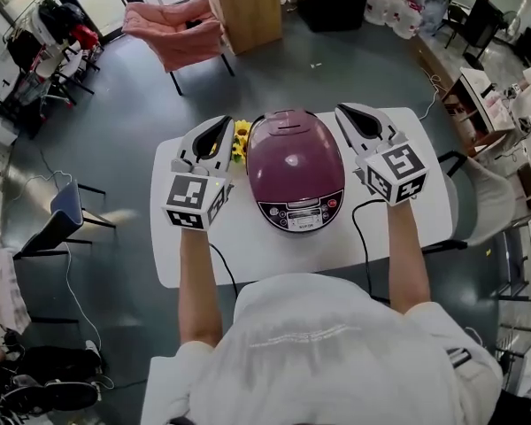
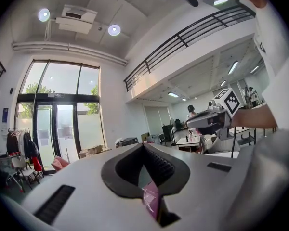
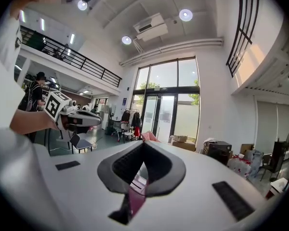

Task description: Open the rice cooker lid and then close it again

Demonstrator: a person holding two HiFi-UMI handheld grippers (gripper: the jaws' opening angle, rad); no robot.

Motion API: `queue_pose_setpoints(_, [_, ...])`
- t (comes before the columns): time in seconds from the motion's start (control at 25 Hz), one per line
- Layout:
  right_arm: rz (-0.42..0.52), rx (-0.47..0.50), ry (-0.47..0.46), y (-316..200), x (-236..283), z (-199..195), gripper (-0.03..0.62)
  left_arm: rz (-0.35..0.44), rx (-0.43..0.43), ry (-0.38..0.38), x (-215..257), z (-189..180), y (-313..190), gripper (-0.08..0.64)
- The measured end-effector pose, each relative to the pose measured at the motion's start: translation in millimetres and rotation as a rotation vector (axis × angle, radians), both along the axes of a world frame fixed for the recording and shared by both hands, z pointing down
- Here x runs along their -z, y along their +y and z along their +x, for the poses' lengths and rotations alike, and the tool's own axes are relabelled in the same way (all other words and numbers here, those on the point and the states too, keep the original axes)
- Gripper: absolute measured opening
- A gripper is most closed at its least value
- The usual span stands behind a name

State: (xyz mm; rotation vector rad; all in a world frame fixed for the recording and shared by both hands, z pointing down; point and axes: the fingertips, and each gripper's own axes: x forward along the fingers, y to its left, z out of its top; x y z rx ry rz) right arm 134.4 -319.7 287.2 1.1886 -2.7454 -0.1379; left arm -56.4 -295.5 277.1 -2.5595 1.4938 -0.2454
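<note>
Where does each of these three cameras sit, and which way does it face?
Head view: on the person's head, facing steeply down at the rice cooker on the white table; both forearms, left gripper and right gripper show.
Left gripper view: on the left gripper, facing level toward the glass doors; its shut jaws and the right gripper show.
Right gripper view: on the right gripper, level toward the same doors; its shut jaws and the left gripper show.
Shared: both gripper views see the doors.
</note>
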Motion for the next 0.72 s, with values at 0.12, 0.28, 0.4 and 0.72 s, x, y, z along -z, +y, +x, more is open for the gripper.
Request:
queue_pose_setpoints(0.12, [0.032,0.008,0.014,3,11,-6,0.026,0.021,-0.001,-0.002,12,-1,3,0.015])
queue_pose_setpoints(0.28, [0.071,0.014,0.052,3,21,-10,0.026,0.042,-0.003,-0.01,26,1,3,0.015])
queue_pose_setpoints(0.4, [0.085,0.01,0.065,3,26,-9,0.026,0.056,-0.006,-0.011,33,3,4,0.015])
queue_pose_setpoints(0.72, [0.09,0.015,0.086,3,23,-8,0.026,0.063,-0.031,-0.05,30,15,7,0.015])
